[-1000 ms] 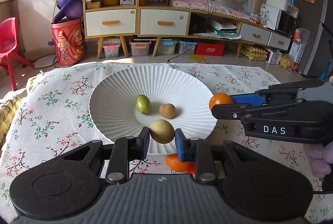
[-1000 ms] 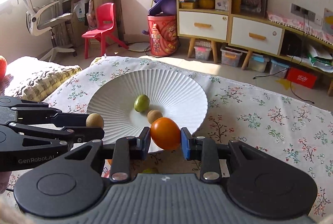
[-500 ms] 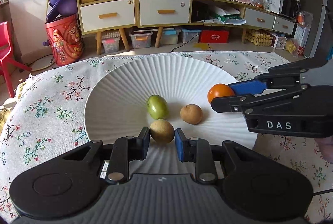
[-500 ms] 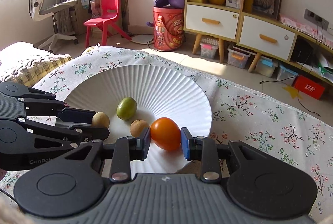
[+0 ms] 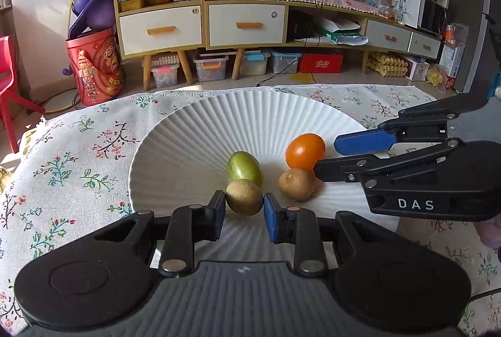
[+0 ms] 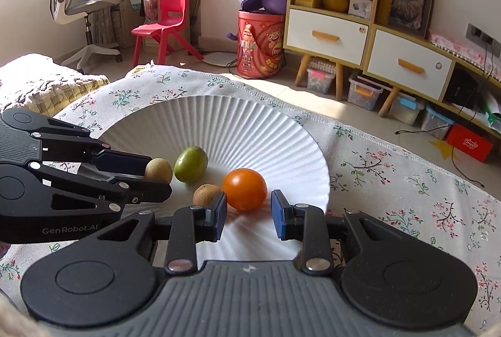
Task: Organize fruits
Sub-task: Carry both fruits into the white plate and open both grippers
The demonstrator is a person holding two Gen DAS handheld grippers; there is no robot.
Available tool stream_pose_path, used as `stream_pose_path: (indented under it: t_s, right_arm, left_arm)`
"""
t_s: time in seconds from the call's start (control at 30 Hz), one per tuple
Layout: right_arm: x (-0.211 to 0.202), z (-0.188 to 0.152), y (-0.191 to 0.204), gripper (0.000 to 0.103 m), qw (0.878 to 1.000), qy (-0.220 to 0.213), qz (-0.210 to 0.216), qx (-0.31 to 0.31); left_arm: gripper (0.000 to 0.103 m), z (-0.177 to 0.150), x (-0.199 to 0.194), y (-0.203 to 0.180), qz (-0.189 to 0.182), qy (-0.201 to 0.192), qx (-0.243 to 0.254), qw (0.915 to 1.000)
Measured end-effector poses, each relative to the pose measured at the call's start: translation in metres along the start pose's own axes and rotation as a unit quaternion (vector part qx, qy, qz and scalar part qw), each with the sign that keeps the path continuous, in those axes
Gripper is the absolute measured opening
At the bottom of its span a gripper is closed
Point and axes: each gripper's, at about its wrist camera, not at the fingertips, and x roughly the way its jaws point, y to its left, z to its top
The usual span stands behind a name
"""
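A white ribbed plate [image 5: 250, 124] [image 6: 250, 124] sits on the floral cloth. In it lie a green fruit [image 5: 245, 168] [image 6: 191, 164], a brown kiwi [image 5: 296, 184] [image 6: 206, 194] and an orange fruit [image 5: 305, 151] [image 6: 245, 189]. My left gripper [image 5: 244, 210] [image 6: 162, 180] is shut on a second kiwi [image 5: 244, 197] [image 6: 158, 170], low over the plate next to the green fruit. My right gripper [image 6: 249, 213] [image 5: 327, 158] is open; the orange fruit rests on the plate just ahead of its pads, apart from them.
The floral tablecloth [image 5: 78, 149] covers the table around the plate. A knitted cushion [image 6: 37, 83] lies to the left. Beyond the table edge are the floor, a shelf unit [image 5: 188, 8], a red bin [image 5: 94, 67] and a red chair [image 6: 166, 20].
Both grippers moved forward and down over the plate. The right gripper opened and let go of the orange fruit, which now rests in the plate. The left gripper still holds its kiwi.
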Motion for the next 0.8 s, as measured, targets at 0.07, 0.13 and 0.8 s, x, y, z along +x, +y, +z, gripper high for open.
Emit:
stream_pose_path:
  t_s: [0.07, 0.13, 0.8]
  right_arm:
    - [-0.001, 0.001, 0.000, 0.031, 1.000, 0.000, 0.000, 0.003]
    - [-0.003, 0.002, -0.001, 0.038, 1.000, -0.001, -0.004, 0.004]
    - [-0.049, -0.010, 0.004, 0.082, 0.997, 0.003, -0.038, 0.066]
  left_arm:
    - [0.014, 0.001, -0.001, 0.002, -0.001, 0.000, -0.003, 1.0000]
    - [0.019, 0.001, -0.003, 0.003, -0.001, 0.001, -0.008, 1.0000]
    - [0.068, -0.014, -0.061, 0.001, 0.017, 0.001, -0.049, 0.9987]
